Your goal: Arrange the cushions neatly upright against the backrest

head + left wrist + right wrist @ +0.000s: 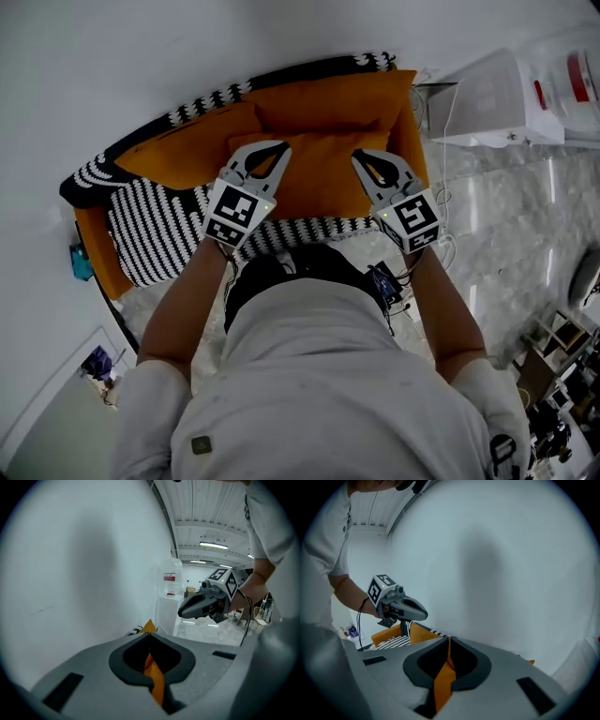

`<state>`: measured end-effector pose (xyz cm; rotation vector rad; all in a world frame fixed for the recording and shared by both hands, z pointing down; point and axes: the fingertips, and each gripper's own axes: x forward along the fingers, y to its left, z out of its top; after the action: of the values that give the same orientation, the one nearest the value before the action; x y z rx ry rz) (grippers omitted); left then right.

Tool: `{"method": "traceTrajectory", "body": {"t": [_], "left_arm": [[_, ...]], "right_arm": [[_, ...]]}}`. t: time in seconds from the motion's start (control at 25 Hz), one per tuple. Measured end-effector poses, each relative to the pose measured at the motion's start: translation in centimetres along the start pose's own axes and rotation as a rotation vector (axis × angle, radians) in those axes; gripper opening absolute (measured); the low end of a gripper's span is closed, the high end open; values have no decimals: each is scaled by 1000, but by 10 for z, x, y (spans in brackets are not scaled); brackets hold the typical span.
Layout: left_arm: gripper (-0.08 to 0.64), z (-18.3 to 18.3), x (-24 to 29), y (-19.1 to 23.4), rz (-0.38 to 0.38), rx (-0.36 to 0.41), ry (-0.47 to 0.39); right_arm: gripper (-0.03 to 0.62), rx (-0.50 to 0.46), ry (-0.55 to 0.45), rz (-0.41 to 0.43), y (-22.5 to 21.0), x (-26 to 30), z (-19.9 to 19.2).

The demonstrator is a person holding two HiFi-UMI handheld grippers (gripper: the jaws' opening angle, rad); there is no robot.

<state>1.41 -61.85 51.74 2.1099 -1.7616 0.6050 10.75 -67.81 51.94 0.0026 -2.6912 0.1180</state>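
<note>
Fabric of the orange cushion (319, 178), seemingly its corners, sits clamped in left gripper (281, 146) and right gripper (359, 156) fingers.

No word, brand or number can be read anywhere. The closest things to signs are the black-and-white square patterns on the left marker cube (236, 212) of the left tongs (283, 146) and on the right marker cube (413, 220) of the right tongs (357, 156). These show blocks, not letters. A red label (169, 577) sits on the clear plastic water bottle (170, 569), its print too small to make out. The red stickers (578, 79) on the white plastic casing (487, 98) are just as illegible.
</note>
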Motion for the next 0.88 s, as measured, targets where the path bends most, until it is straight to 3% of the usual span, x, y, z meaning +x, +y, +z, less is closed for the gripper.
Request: {"method": "traceTrajectory", "body": {"t": [0.36,0.76,0.88], "left_arm": [[11,-56,62,7,-92,13,142],[14,-156,126,14,-224,114,384],[54,-178,141,19,-265,161,447]], "right_arm": [[33,-43,120,59,-39,32,-60],[170,-145,323,230,-52,91,-151],[194,-188,402,295,-59,106,-180]]}}
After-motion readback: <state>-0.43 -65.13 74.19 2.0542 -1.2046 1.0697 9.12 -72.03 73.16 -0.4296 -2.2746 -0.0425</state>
